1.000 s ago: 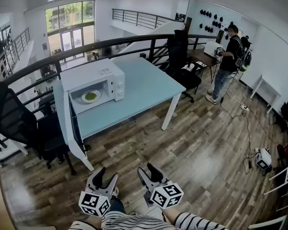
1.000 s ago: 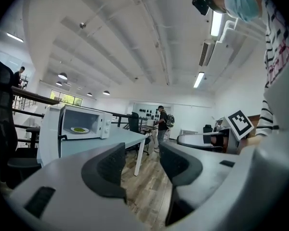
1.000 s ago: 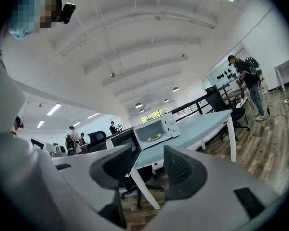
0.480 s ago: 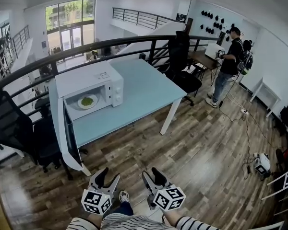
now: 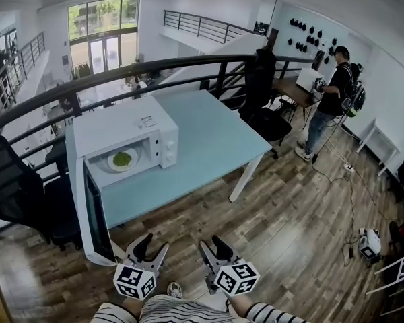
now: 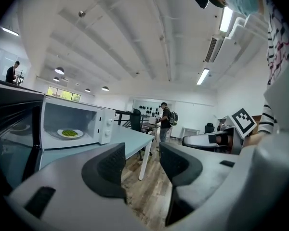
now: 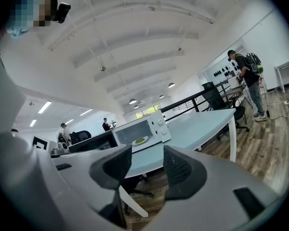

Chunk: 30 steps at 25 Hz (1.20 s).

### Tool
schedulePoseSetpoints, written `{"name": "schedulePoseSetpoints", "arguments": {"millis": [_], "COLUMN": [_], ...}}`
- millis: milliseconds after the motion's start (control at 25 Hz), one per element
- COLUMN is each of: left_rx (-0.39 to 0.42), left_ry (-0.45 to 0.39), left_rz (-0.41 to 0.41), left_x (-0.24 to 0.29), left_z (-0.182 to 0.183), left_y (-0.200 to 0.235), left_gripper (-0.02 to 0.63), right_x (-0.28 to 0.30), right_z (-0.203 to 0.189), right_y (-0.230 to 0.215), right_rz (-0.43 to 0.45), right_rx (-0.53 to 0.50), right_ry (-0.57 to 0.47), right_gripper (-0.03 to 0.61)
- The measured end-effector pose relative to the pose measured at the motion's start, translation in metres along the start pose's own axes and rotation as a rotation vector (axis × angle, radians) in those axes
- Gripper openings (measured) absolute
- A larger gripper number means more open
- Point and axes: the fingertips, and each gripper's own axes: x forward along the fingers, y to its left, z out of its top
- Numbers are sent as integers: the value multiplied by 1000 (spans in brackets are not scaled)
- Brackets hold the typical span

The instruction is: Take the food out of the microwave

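While both are held low at six o'clock in the head view, side by side and pointing toward the table, the left gripper and the right gripper each have their jaws well apart with nothing between them. The plate of green food sits inside the white microwave at eleven o'clock of the grippers, well apart from both. The microwave's door hangs swung wide at ten o'clock, near the left gripper, a dark office chair stands at nine o'clock, and a person with a backpack stands at two o'clock.
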Motion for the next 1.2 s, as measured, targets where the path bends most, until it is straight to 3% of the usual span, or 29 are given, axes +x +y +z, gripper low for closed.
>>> {"name": "schedulePoseSetpoints", "arguments": {"millis": [560,1200], "left_rx": [-23,-115], "left_ry": [2,-49], "left_rz": [61,383], "left_x": [44,71], "left_z": [12,21], "left_y": [72,178], "left_gripper": [202,201], "right_x": [119,259], "right_z": [14,28], "right_y": [1,16], "right_rz": [91,329], "right_rx": [-20,-72], "right_ry": [55,200], "right_gripper": [199,199]}}
